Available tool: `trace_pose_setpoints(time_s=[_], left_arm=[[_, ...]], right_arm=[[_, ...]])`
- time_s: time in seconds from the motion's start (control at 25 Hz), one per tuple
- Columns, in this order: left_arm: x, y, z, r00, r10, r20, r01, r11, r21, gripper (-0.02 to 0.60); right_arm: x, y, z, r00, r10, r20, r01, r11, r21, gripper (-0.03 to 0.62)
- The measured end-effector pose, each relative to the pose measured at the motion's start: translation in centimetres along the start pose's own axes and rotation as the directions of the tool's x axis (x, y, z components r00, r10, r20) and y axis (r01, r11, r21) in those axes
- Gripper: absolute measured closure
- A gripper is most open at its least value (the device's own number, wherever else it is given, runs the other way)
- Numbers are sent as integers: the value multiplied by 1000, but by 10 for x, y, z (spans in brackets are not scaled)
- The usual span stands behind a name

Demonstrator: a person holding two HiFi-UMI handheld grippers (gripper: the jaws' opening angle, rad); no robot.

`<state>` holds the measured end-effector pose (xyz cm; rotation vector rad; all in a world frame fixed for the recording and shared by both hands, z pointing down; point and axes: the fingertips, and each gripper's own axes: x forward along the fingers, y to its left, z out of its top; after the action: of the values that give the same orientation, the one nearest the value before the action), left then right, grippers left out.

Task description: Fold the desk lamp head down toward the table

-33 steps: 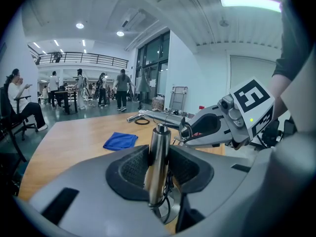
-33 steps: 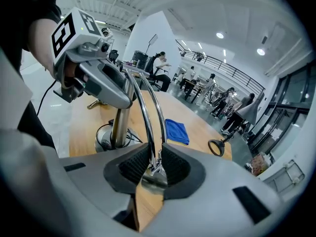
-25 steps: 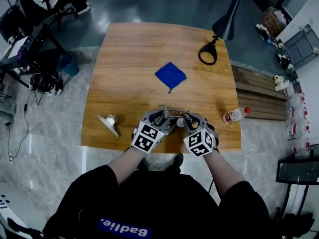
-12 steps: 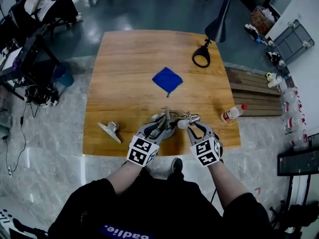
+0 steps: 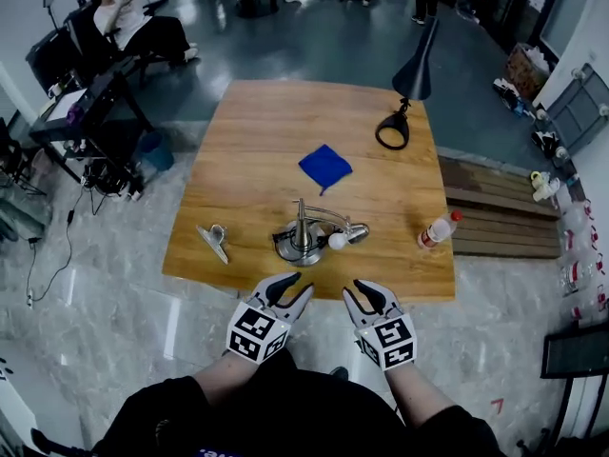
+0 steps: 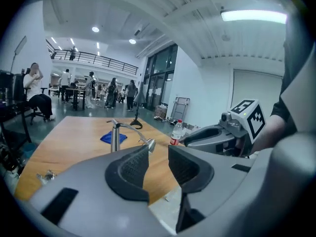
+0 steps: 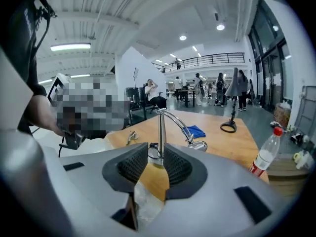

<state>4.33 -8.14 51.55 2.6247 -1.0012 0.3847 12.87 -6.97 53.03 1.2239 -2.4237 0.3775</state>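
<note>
A silver desk lamp [image 5: 301, 231] stands on a round base near the front edge of the wooden table [image 5: 247, 141]. Its curved arm bends over to the right and its small head [image 5: 339, 240] hangs low, close to the tabletop. Both grippers are off the table, in front of its near edge. My left gripper [image 5: 295, 289] is open and empty, with the lamp [image 6: 116, 137] beyond its jaws. My right gripper [image 5: 359, 292] is also open and holds nothing; the lamp post [image 7: 160, 130] shows through the gap between its jaws, farther off.
On the table lie a blue cloth [image 5: 324, 167], a metal clip [image 5: 214, 239] at the front left and a plastic bottle [image 5: 436, 229] at the front right. A tall black lamp [image 5: 413, 72] stands at the far right corner. A wooden bench [image 5: 495, 208] runs along the right.
Both grippers drew back from the silver lamp toward me, off the table's near edge, and rose. The lamp now stands free with its head low.
</note>
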Motion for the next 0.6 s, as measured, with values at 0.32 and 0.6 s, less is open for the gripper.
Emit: trace_pose_setpoints(time_s=[0.32,0.6], left_arm=[[-41,-110,24,997,-41,64,41,999,1,453],[-106,-114,66,979,-55,198,48,998,40,522]], right_arm=[[-93,30,11,980,112,166,-133,983,124,505],[-117,81,61,937,147,318,-189,976,105,585]])
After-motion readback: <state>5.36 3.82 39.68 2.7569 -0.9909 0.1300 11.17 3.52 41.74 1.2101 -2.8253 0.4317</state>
